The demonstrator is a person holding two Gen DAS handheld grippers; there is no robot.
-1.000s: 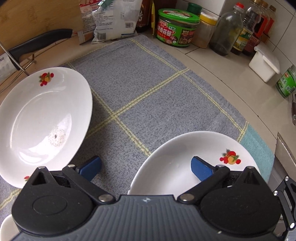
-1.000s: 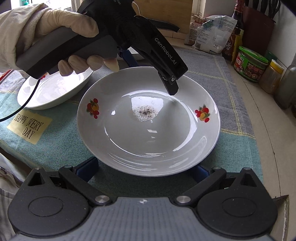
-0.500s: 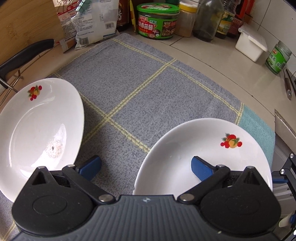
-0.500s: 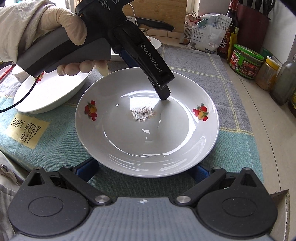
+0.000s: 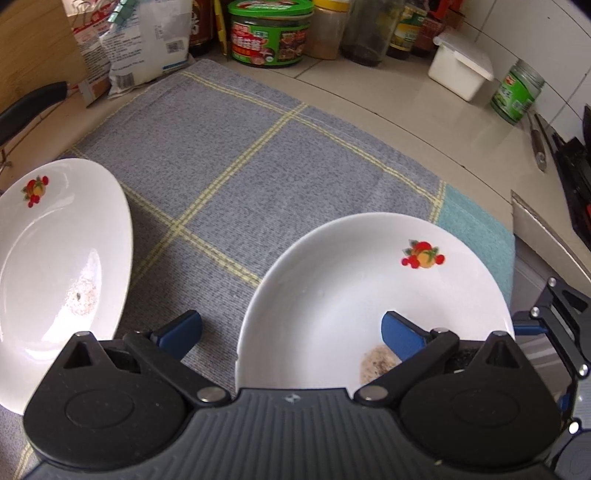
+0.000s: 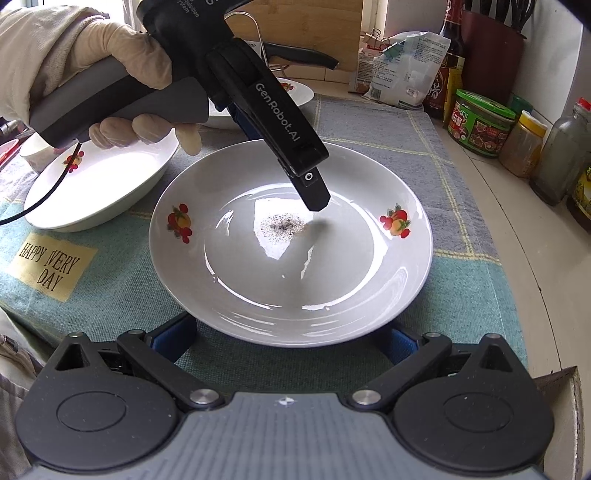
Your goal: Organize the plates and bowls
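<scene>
A white fruit-print plate (image 6: 291,251) with dark specks at its centre lies on the cloth; it also shows in the left wrist view (image 5: 354,295). My left gripper (image 5: 291,330) is open, its right finger over the plate's bowl and its left finger outside the rim; in the right wrist view its finger (image 6: 295,158) hangs above the plate's centre. My right gripper (image 6: 291,341) is open, its blue fingers either side of the plate's near rim. A second plate (image 5: 55,266) lies to the left, also in the right wrist view (image 6: 99,184). A third plate (image 6: 295,92) sits behind.
A grey and teal checked cloth (image 5: 236,155) covers the counter. Jars, bottles and bags (image 5: 269,33) line the back wall, with a white box (image 5: 460,70) and green jar (image 5: 517,92) at right. A black pan handle (image 5: 29,107) lies far left.
My left gripper has moved down and to the right over the near plate, its right finger now inside the rim. My right gripper has barely moved.
</scene>
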